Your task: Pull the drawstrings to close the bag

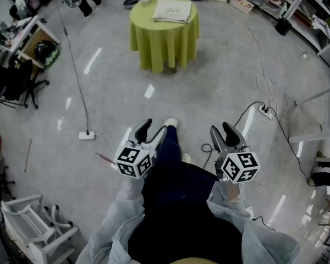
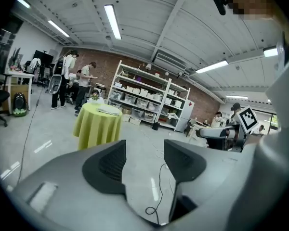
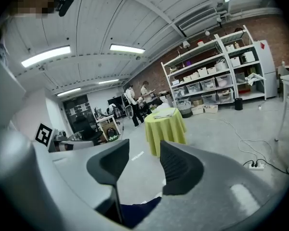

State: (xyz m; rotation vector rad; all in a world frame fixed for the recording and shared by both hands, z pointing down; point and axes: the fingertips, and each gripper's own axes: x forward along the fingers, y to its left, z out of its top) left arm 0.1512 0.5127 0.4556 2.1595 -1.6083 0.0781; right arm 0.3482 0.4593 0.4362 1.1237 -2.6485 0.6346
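Holding left gripper (image 1: 152, 131), right gripper (image 1: 224, 132) low at my waist, fingers half apart, empty: bag (image 1: 172, 11) lies on table (image 1: 160, 48) well ahead, so approach comes first.

Floor (image 1: 225, 81) seen glossy grey, tablecloth (image 1: 165, 43) noted as matt yellow-green cloth, bag (image 1: 172, 11) recorded as pale fabric, left gripper (image 2: 144, 150) shelled in smooth matt grey plastic, pads (image 2: 111, 165) ribbed black, back wall (image 2: 108, 66) rough brick
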